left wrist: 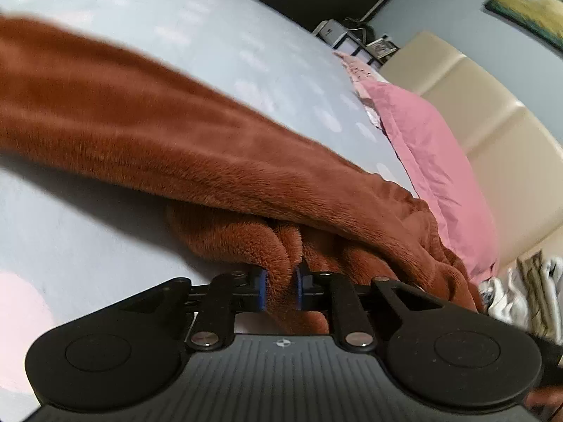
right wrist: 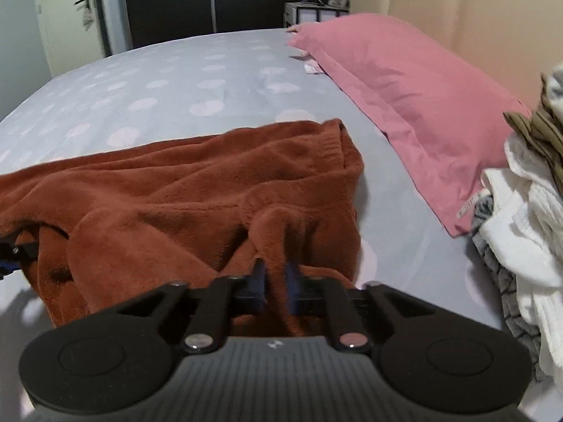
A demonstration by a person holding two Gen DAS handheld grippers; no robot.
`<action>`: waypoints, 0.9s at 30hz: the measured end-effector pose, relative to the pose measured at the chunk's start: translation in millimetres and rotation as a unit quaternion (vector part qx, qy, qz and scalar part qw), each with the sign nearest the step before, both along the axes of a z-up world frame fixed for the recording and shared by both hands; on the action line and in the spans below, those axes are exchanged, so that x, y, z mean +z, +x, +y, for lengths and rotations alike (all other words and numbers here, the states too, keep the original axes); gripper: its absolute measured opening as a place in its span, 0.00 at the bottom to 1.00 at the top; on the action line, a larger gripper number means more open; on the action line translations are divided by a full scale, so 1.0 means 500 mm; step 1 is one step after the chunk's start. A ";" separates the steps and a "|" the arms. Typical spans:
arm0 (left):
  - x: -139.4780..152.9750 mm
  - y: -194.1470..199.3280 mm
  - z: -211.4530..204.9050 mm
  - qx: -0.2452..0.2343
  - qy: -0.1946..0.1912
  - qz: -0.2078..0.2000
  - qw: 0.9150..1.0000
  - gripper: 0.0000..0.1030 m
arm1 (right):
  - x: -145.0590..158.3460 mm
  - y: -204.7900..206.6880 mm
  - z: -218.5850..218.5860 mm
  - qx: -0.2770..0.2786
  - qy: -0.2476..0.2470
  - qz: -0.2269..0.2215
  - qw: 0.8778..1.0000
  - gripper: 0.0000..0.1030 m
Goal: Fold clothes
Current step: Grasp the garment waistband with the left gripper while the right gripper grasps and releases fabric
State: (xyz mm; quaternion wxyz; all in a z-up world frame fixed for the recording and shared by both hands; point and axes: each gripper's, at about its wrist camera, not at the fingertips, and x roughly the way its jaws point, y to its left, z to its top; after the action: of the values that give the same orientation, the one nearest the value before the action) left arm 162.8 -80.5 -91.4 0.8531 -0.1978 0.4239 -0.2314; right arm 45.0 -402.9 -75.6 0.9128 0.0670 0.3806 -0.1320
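Seen along the left gripper [left wrist: 281, 281]: its blue pads are clamped on a bunched fold of a rust-brown fleece garment [left wrist: 158, 133]. The cloth rises out of the pinch and stretches away to the left over a pale blue bedsheet [left wrist: 176, 17]. A pink pillow [left wrist: 422, 147] lies just beyond the garment, to the right.

Seen along the right gripper [right wrist: 274, 274]: its pads are likewise closed on a ridge of the same fleece garment [right wrist: 176, 183], which spreads flat ahead and to the left on the dotted sheet. The pink pillow [right wrist: 404, 105] sits to the right, a heap of other clothes [right wrist: 527, 193] beside it.

To fold neatly, I judge both grips should rise together, keep the held edge taut between them, and carry it evenly over the flat part without dragging it.
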 end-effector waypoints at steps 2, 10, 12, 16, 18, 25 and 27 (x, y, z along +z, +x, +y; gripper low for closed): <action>0.028 -0.017 -0.004 -0.003 0.015 -0.024 1.000 0.10 | 0.013 -0.010 -0.011 -0.021 -0.014 -0.012 1.000 0.09; 0.165 -0.114 0.051 0.012 0.051 -0.094 0.994 0.09 | 0.063 -0.058 -0.075 -0.111 -0.074 -0.047 0.990 0.07; 0.205 -0.147 0.083 0.021 0.062 -0.113 0.991 0.09 | 0.061 -0.067 -0.087 -0.125 -0.081 -0.044 0.988 0.07; 0.261 -0.200 0.145 0.046 0.099 -0.132 0.985 0.09 | 0.053 -0.082 -0.109 -0.150 -0.094 -0.034 0.984 0.06; 0.267 -0.215 0.175 0.062 0.111 -0.127 0.984 0.09 | 0.047 -0.090 -0.118 -0.162 -0.095 -0.027 0.982 0.06; 0.199 -0.248 0.217 0.053 0.146 -0.075 0.985 0.09 | 0.026 -0.100 -0.113 -0.166 -0.091 0.000 0.982 0.09; 0.185 -0.260 0.200 0.039 0.172 -0.088 0.980 0.09 | 0.030 -0.104 -0.103 -0.165 -0.082 -0.001 0.983 0.17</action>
State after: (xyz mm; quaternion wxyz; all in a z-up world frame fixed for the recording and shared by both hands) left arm 32.6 19.7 1.0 0.9165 -0.0434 0.3727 -0.1384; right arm -6.8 -454.2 -60.7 0.8813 0.0538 0.3511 -0.3117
